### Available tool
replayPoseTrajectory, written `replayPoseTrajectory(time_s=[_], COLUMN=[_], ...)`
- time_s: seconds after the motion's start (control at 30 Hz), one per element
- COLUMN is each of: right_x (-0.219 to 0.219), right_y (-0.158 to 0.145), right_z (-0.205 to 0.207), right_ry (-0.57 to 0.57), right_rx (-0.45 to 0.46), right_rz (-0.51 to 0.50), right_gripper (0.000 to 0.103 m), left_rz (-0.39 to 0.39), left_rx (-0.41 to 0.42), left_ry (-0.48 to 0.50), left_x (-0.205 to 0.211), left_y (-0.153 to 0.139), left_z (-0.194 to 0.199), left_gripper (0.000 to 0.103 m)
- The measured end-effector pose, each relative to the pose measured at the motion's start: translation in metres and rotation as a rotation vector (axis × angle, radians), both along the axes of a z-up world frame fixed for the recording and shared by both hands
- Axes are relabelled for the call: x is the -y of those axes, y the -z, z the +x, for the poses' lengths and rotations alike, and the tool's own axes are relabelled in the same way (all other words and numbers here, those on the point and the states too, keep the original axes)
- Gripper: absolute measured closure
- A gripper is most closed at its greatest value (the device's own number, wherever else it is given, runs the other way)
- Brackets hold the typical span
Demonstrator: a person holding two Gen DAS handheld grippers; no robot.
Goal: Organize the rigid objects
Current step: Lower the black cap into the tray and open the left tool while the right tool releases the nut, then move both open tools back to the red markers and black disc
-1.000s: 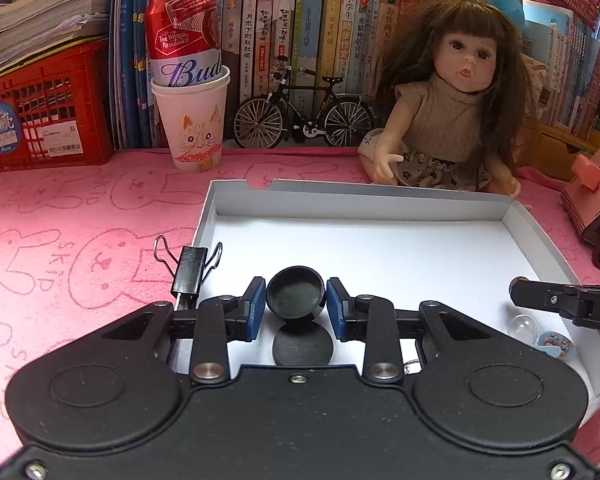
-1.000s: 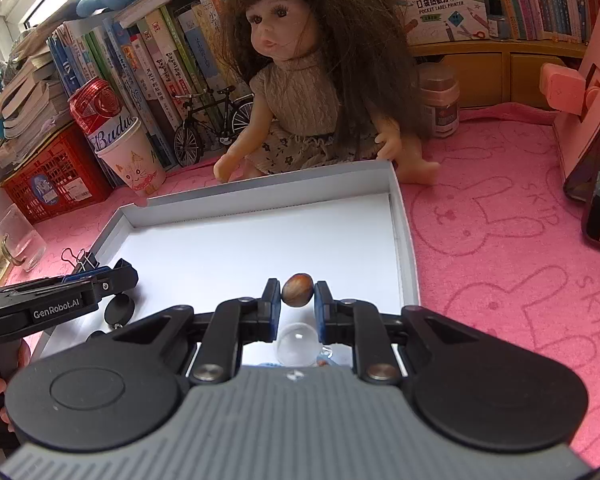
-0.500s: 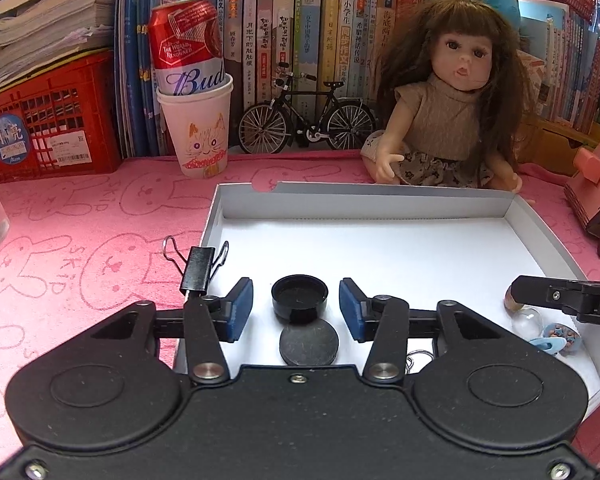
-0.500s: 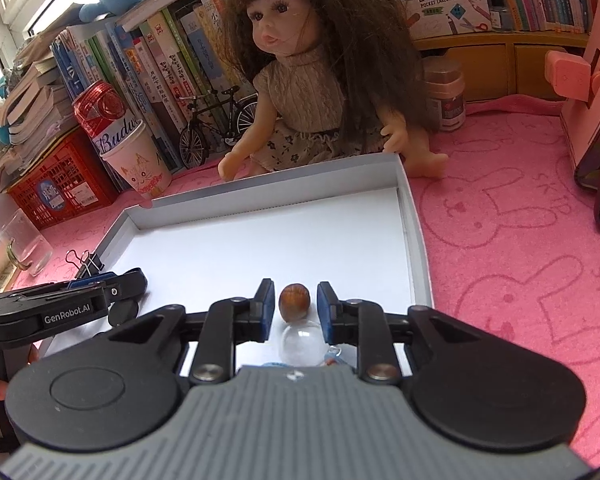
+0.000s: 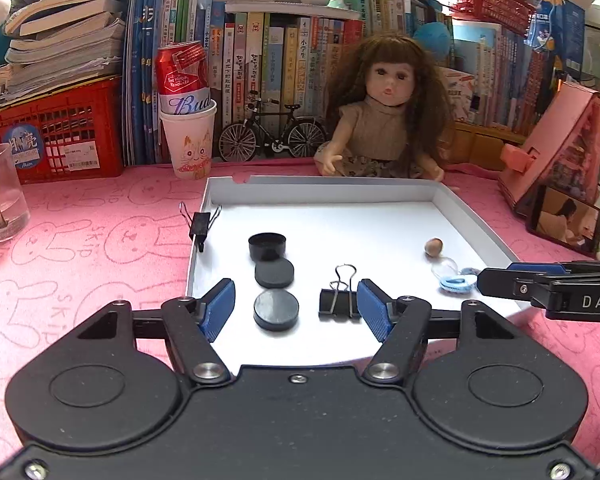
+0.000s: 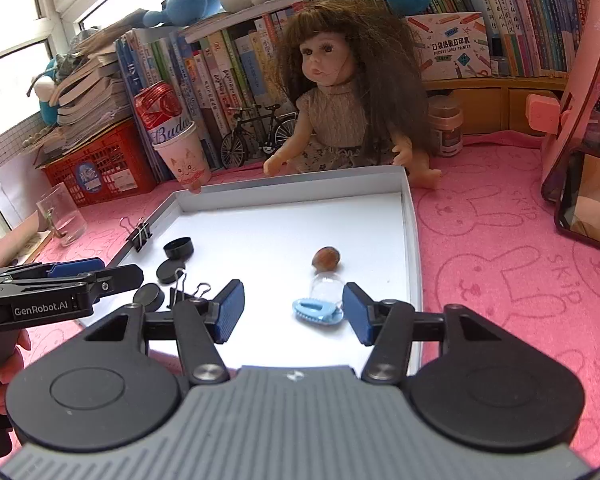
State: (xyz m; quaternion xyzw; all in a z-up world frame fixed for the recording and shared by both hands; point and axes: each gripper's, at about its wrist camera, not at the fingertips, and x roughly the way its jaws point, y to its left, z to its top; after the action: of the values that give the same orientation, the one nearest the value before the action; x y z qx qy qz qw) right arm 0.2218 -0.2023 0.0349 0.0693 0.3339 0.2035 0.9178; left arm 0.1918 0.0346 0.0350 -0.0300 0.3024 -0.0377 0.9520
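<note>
A white shallow tray holds three black caps in a row, a black binder clip, a brown nut, a clear dome and a blue clip. Another binder clip is clipped on the tray's left wall. My left gripper is open and empty above the tray's near edge. My right gripper is open and empty over the blue clip.
A doll sits behind the tray, with a toy bicycle, a paper cup holding a red can, a red crate and books. A glass mug stands left; a pink stand and phone right.
Both grippers let go, opened wide and pulled back. The black cap now rests in the tray from the left gripper; the nut rests in the tray from the right gripper.
</note>
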Motion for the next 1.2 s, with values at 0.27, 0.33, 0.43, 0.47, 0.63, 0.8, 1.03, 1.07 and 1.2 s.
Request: replayPoseTrajectory(time_s=[0.27, 0.33, 0.43, 0.47, 0.63, 0.8, 1.03, 1.07, 1.2], right_x=[-0.004, -0.005, -0.006, -0.006, -0.006, -0.003, -0.002, -0.002, -0.005], right_y=[-0.001, 0.0, 0.001, 0.002, 0.009, 0.018, 0.027, 0.027, 0.028], right_z=[-0.049, -0.061, -0.077, -0.082, -0.108, -0.128, -0.154, -0.158, -0.172], right_ry=[-0.051, -0.065, -0.091, -0.099, -0.13, -0.161, -0.184, -0.189, -0.215], right_rx=[0.046, 0.053, 0.066, 0.073, 0.109, 0.129, 0.166, 0.177, 0.222], right_rz=[-0.02, -0.027, -0.036, -0.042, -0.095, -0.128, -0.166, -0.17, -0.202], right_gripper=[0.027, 0.027, 0.026, 0.025, 0.021, 0.018, 0.017, 0.017, 0.016], left_rz=[0.02, 0.021, 0.016, 0.015, 0.016, 0.004, -0.016, -0.017, -0.017], left_rx=[0.033, 0.042, 0.05, 0.05, 0.044, 0.025, 0.016, 0.02, 0.019], left_ry=[0.048, 0.061, 0.083, 0.09, 0.126, 0.134, 0.118, 0.119, 0.132], left_x=[0.009, 0.011, 0.013, 0.014, 0.018, 0.015, 0.011, 0.012, 0.016], left_y=[0.001, 0.001, 0.002, 0.003, 0.012, 0.02, 0.028, 0.029, 0.031], left_z=[-0.058, -0.072, -0.089, -0.095, -0.12, -0.139, -0.165, -0.169, -0.181], left_gripper=[0.037, 0.036, 0.033, 0.032, 0.032, 0.032, 0.031, 0.031, 0.031])
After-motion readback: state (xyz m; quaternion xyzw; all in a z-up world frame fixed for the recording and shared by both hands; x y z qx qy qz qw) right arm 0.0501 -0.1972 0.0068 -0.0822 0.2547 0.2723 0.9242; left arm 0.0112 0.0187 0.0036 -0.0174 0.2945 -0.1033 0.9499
